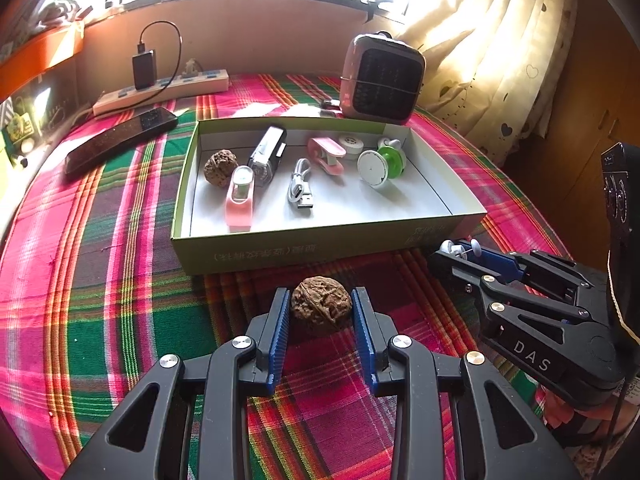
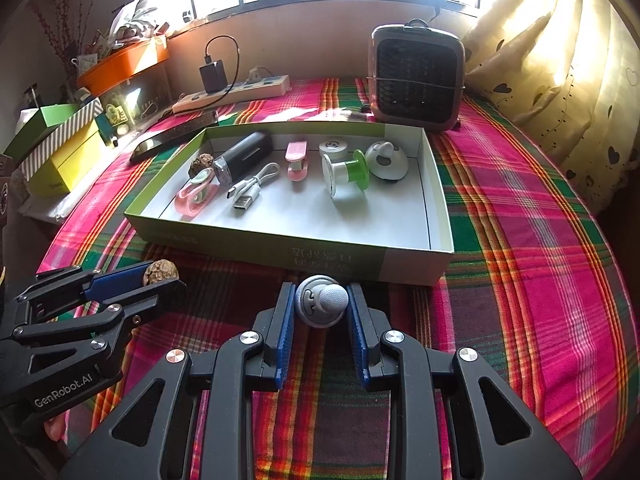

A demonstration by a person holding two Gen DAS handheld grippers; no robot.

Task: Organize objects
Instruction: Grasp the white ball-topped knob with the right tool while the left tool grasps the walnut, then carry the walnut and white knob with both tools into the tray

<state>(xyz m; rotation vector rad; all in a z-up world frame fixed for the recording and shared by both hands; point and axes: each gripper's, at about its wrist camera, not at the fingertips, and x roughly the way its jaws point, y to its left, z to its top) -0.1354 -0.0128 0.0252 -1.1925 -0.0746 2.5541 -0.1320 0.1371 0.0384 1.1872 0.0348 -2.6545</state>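
Observation:
My left gripper (image 1: pixel 321 306) is shut on a brown walnut (image 1: pixel 321 303) just in front of the open green-and-white box (image 1: pixel 280 246); it also shows in the right wrist view (image 2: pixel 160 274). My right gripper (image 2: pixel 321 306) is shut on a small grey-white round hook (image 2: pixel 321 306) close to the box's front wall (image 2: pixel 320 262); it shows in the left wrist view (image 1: pixel 460 250). Inside the box lie another walnut (image 1: pixel 220 167), a black torch (image 1: pixel 267 156), two pink clips (image 1: pixel 240 198), a white USB cable (image 1: pixel 301 186), a green-and-white spool (image 1: pixel 380 164) and small white round pieces (image 2: pixel 386 160).
A plaid cloth (image 1: pixel 100 260) covers the table. A small heater (image 1: pixel 382 78), a power strip with a charger (image 1: pixel 160 88) and a dark phone (image 1: pixel 120 138) lie behind the box. Curtains (image 2: pixel 560 60) hang at right. Boxes and an orange bin (image 2: pixel 120 64) stand at far left.

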